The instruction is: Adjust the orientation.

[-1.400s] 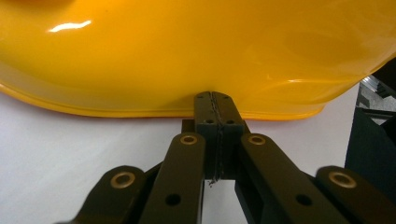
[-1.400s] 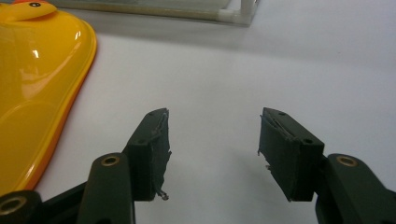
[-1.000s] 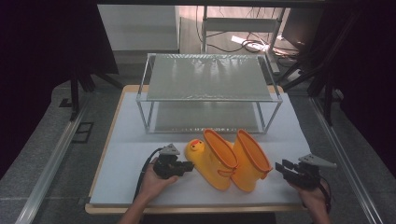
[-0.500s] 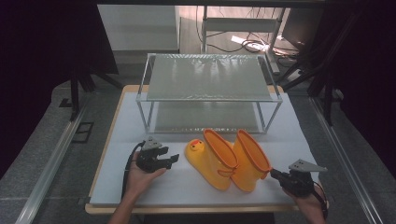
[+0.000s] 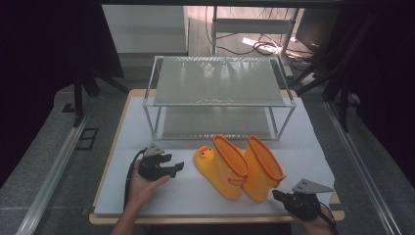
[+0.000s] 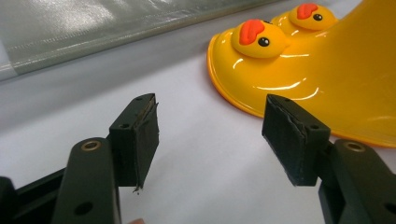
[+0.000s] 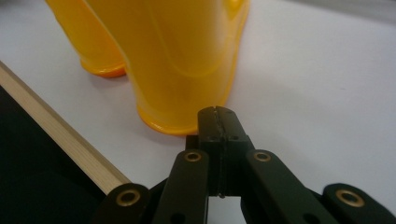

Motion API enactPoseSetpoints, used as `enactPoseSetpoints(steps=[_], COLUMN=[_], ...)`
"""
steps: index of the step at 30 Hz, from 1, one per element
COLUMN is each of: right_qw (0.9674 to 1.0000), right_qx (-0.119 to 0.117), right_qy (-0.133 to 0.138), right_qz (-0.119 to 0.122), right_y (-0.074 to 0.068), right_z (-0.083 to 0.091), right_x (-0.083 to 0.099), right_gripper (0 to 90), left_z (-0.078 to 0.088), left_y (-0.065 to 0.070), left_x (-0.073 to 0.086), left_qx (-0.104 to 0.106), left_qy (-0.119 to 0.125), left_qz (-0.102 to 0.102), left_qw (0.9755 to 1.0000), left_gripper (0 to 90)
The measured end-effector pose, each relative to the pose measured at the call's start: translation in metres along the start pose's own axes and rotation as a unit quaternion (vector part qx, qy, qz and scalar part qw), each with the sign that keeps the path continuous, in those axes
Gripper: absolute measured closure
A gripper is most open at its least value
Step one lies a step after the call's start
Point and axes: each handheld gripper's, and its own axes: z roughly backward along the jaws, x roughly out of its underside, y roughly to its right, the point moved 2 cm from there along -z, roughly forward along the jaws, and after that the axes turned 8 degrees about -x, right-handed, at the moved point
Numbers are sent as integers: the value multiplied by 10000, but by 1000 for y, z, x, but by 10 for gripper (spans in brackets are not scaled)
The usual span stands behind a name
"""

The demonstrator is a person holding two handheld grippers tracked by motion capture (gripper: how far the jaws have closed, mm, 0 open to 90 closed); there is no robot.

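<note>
1. Boots (image 5: 242, 166), a yellow pair with duck faces on the toes, lie side by side on the white mat (image 5: 313, 152) near the front of the table (image 5: 105, 166), just ahead of the wire shelf (image 5: 220, 83), toes pointing left.
2. At the left, the left gripper (image 5: 177, 166) rests low on the mat, near the duck toe (image 6: 254, 39) but apart from it. Its jaws have just been opening and now stand wide apart, with nothing between them but bare mat.
3. In the middle, the boots look like glossy moulded rubber: light, probably slippery on the smooth foot, soft enough to flex at the shaft.
4. A grip on the rounded toe would likely slide off. The open rim of a shaft (image 5: 230, 154) is thin enough to pinch and looks the better hold; the small loop at the back is another option.
5. At the right, the right gripper (image 5: 277, 195) sits by the front edge of the table, its jaws pressed together on nothing, its tip just short of the nearer boot's heel (image 7: 173, 123).
</note>
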Motion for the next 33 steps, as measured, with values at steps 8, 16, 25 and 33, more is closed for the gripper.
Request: enactPoseSetpoints(steps=[8,16,25,33], right_qw=[9999,9995,9999,10000], right_qx=[157,65,-132,-37], right_qy=[-2,-158,-35,-26], right_qz=[-32,-251,-8,22], right_y=[1,2,-11,-15], right_z=[-10,-3,-9,-23], right_x=[-6,-3,-1,-11], right_gripper=[895,895,895,895], left_z=[-2,2,1,-2], left_y=[-3,-8,-6,-7], left_x=[2,3,3,5], left_qx=[-8,-24,30,25], left_qy=[-23,24,-3,-54], left_qz=[56,149,138,138], left_qw=[10000,9999,9999,9999], left_gripper=[358,357,357,356])
